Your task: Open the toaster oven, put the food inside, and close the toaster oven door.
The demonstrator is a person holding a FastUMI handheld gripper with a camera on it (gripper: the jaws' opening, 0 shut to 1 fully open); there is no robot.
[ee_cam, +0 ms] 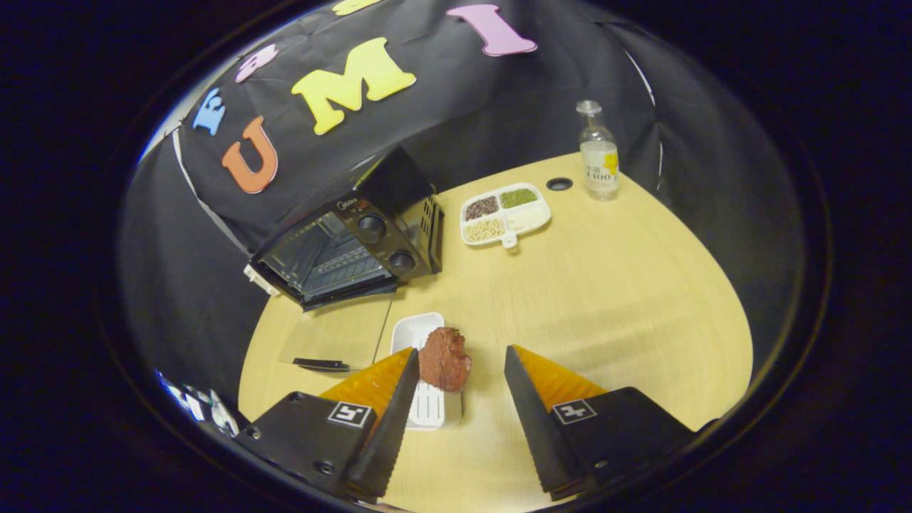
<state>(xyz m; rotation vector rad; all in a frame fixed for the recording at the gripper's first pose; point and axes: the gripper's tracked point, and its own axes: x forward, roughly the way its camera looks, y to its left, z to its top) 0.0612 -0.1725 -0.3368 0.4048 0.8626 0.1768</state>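
We see the meat (444, 360), a lumpy reddish-brown piece, resting on a white tray (426, 370) on the bench (605, 285), touching the left finger. The gripper (459, 370) jaws are spread. Beyond stands the toaster oven (349, 242), its glass door (335, 335) folded down. A divided dish (506, 214) and bottle (598, 153) stand farther off.

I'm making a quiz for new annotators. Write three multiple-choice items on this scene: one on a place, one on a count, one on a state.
1. Where is the meat? A: in the toaster oven. B: on the white tray. C: beside the bottle.
2. How many compartments has the divided dish? A: two. B: four. C: six.
3. The tongs are: A: open. B: shut on the meat. C: shut on the bottle.

1 B, it lies on the tray between the fingers. 2 B, four sections show. 3 A, the fingers stand wide apart.
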